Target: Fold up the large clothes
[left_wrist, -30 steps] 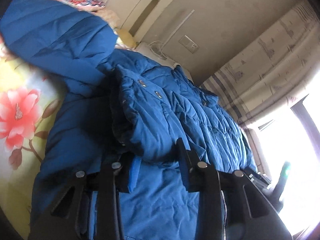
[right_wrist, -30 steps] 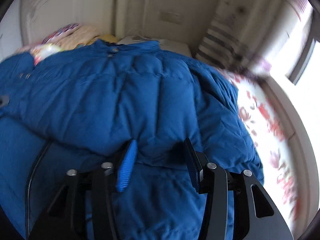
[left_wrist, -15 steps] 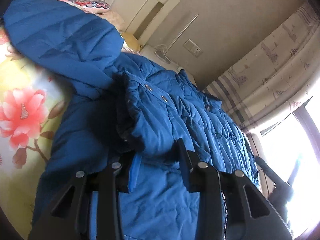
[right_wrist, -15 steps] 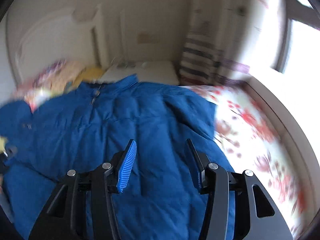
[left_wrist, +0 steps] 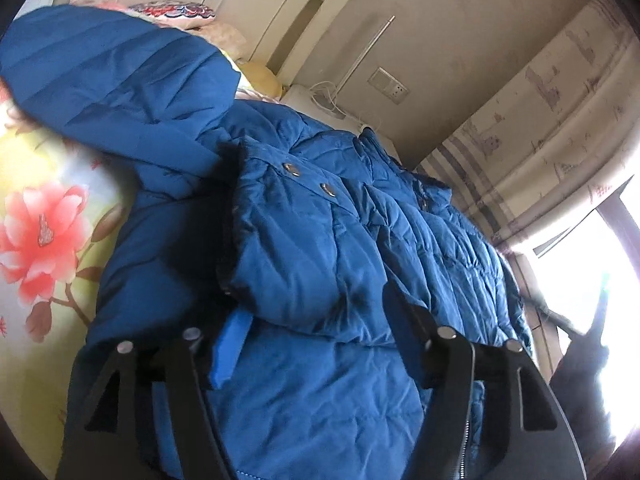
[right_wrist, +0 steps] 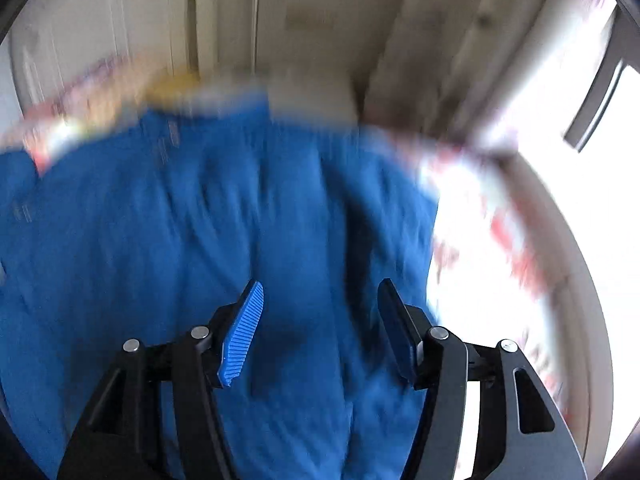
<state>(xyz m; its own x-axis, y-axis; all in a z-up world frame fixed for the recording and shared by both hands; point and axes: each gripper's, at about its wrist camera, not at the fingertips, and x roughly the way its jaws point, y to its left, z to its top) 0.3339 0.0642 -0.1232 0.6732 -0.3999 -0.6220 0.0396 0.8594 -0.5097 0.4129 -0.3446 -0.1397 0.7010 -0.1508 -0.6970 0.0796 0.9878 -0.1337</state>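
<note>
A large blue quilted jacket (left_wrist: 328,240) lies on the bed with its sleeve (left_wrist: 112,76) stretched toward the far left. My left gripper (left_wrist: 316,320) has its jaws wide apart around a puffy fold of the jacket with snap buttons; the fold partly hides the left pad, and I cannot tell if the pads press it. In the blurred right wrist view the jacket (right_wrist: 180,220) fills the left and middle. My right gripper (right_wrist: 320,320) is open and empty just above the jacket's surface.
The floral bedsheet (left_wrist: 44,232) shows at left, and also right of the jacket in the right wrist view (right_wrist: 500,240). A white headboard (left_wrist: 256,12), pillows (left_wrist: 176,14), a nightstand (left_wrist: 316,100) and curtains (left_wrist: 540,128) lie beyond. A bright window (right_wrist: 580,160) is at right.
My right gripper let go of the jacket fold it straddled, rose, and is moving fast, blurring its view. My left gripper stayed around its fold and shifted slightly.
</note>
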